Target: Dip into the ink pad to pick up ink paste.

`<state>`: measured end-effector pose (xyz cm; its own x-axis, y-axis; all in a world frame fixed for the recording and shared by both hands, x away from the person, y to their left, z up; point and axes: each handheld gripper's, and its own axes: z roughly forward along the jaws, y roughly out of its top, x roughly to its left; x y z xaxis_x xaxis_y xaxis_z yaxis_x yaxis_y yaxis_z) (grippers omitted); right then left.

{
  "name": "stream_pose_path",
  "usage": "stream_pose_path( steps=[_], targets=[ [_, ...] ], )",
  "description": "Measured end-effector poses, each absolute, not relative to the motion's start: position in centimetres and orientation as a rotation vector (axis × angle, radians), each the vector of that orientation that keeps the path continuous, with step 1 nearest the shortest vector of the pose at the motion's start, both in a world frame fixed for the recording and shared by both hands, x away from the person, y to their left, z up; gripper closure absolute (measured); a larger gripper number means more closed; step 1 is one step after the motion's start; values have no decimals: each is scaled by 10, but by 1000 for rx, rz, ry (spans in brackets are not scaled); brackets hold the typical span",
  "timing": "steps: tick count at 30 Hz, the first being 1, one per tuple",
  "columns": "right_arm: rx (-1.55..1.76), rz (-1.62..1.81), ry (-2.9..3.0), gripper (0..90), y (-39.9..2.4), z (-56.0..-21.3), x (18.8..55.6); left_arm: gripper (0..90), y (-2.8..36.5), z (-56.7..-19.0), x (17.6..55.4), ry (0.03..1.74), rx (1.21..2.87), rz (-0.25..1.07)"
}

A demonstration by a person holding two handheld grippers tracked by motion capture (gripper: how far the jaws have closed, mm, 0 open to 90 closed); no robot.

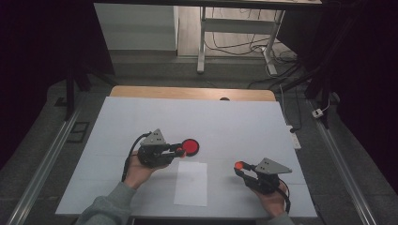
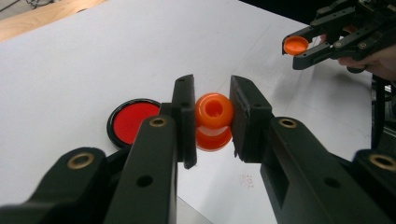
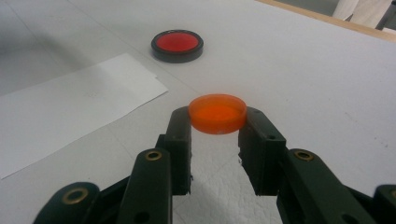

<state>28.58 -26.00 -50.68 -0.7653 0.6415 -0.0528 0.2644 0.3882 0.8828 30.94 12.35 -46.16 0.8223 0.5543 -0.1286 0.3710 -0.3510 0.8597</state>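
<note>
I see the white surface (image 1: 234, 122) spread wide under my high view, with a sheet of white paper (image 1: 191, 183) lying near its front edge between the two hands. Just beyond the paper's far corner sits a black-rimmed red disc (image 1: 190, 146). My left gripper (image 1: 179, 151) hovers just beside that disc, its fingers (image 2: 184, 116) clamped on a small orange bottle (image 2: 214, 120) with its open mouth facing the camera. My right gripper (image 1: 239, 165), well apart on the other side of the paper, has its fingers (image 3: 180, 135) pinched on a shallow orange cap (image 3: 217, 113), held above the surface.
</note>
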Motion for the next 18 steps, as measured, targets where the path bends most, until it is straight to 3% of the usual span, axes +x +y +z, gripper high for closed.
stream_pose_path(
  steps=[18],
  targets=[
    [795, 1342, 2257, 646, -261, -506, 286, 725, 122, -464, 323, 720, 1983, 245]
  ],
)
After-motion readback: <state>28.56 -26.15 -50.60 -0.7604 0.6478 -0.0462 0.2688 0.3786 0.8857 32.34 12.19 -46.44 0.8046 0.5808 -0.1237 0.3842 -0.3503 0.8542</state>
